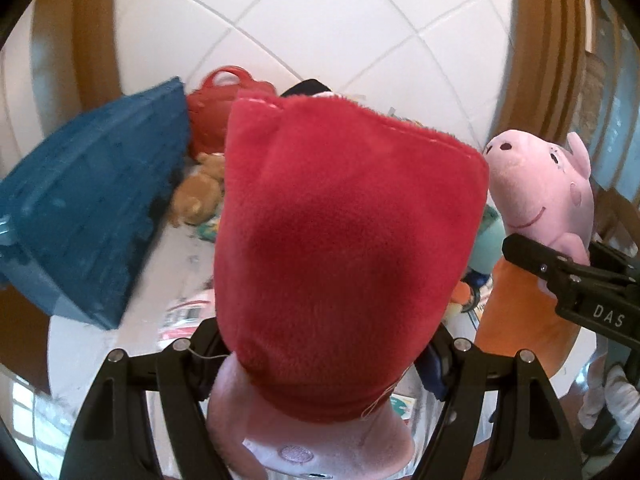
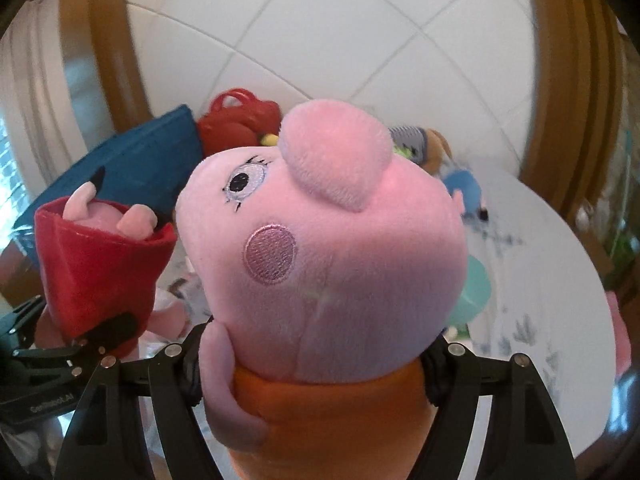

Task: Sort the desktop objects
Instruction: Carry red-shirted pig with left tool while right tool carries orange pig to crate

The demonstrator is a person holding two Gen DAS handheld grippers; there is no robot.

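Red-dressed pig plush (image 1: 340, 248) lengthwise, feet away from left claw (image 1: 320, 352).

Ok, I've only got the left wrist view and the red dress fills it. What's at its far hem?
Observer: The right wrist view shows two pink legs sticking out of the red dress; one wears a black shoe.
Operator: Anything behind the orange-dressed pig?
Observer: A plush in blue lies on the white table behind it.
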